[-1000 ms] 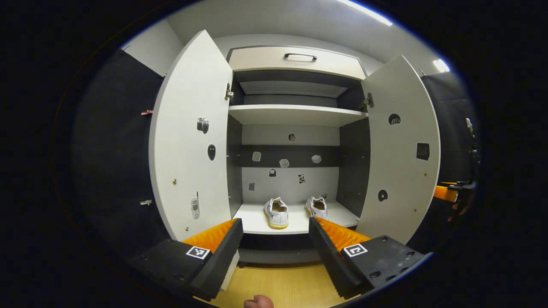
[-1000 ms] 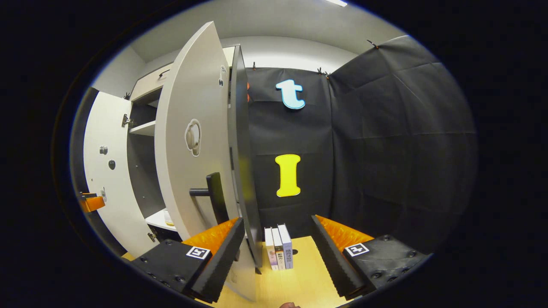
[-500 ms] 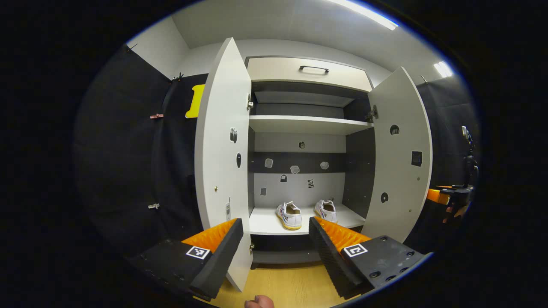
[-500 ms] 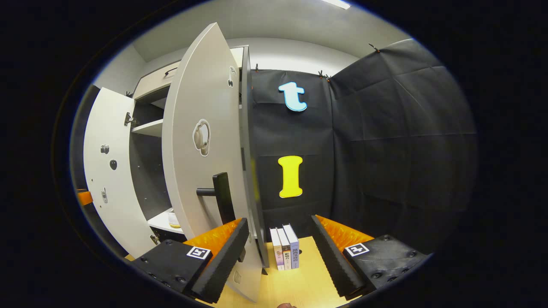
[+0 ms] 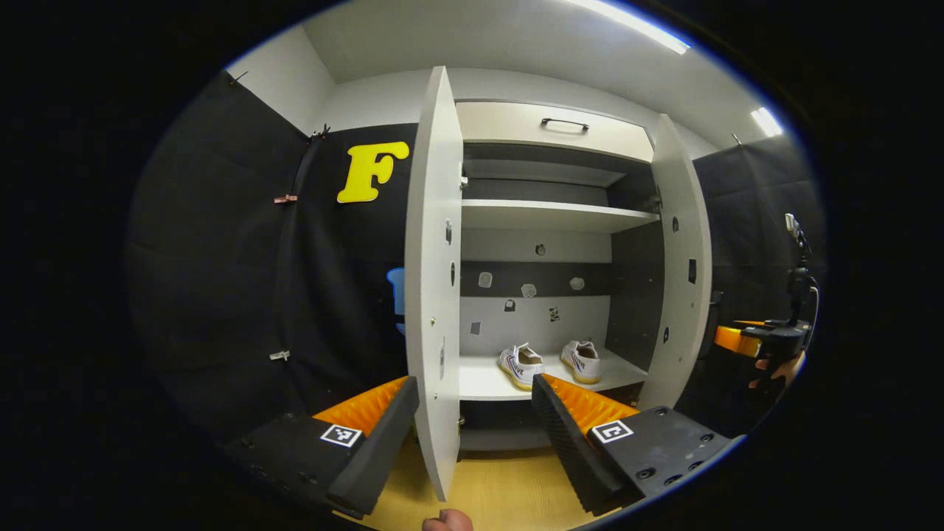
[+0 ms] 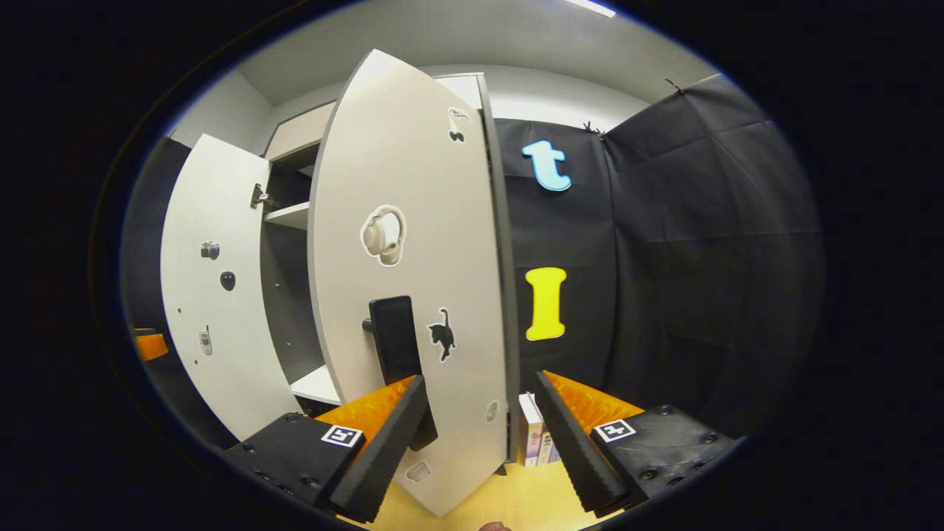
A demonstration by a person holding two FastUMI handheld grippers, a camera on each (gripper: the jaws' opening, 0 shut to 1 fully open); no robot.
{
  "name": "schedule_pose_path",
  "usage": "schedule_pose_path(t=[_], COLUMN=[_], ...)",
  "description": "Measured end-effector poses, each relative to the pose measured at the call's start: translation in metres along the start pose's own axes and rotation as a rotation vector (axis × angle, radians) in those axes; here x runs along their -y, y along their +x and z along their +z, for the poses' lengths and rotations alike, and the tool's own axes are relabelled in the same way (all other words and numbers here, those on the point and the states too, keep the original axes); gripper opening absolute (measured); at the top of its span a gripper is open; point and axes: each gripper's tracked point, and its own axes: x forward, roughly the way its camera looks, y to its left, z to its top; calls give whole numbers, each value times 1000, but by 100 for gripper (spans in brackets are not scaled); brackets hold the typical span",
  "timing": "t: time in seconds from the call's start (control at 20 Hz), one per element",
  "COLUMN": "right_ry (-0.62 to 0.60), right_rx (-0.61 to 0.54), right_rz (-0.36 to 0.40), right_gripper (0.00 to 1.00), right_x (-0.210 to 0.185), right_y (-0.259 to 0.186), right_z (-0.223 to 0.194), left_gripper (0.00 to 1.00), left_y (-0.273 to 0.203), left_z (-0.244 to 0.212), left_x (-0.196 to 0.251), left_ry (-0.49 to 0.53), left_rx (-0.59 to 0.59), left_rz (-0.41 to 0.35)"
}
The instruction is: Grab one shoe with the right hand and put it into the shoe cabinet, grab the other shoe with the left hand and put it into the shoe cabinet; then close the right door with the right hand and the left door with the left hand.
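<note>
Shoes (image 5: 549, 363) are seen side by side on the bottom shelf (image 5: 479, 382) of the shoe cabinet (image 5: 553, 129), so both placements look finished. Closing is left: the right door (image 6: 413, 280) and left door (image 5: 431, 295) stand ajar. Right gripper (image 6: 478, 435) is held wide by the door's handle (image 6: 394, 346), seemingly not touching it; left gripper (image 5: 476, 435) is wide, empty

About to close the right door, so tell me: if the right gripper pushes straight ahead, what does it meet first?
Most likely the right gripper meets the white cabinet door's outer face, beside its black handle. Depth is unclear.
</note>
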Motion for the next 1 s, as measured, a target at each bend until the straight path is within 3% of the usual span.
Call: schedule_pose_path(t=[0.15,0.4,0.75,1.0], right_ry=[-5,-29,-4,-6], right_rx=[-18,-23,-26,-13], right_rz=[71,122,121,76], right_gripper=[98,98,98,98], right_x=[-47,-84,-82,-60], right_y=[5,-13,-42,-48], right_z=[-7,-12,-7,1], left_gripper=[97,97,96,96], left_y=[-3,-10,17,41], left_z=[-4,-6,-7,-6], left_x=[-16,-52,-105,-136], left_ry=[2,-1,11,1], left_rx=[-8,-19,-12,-18], left_rz=[18,71,150,195])
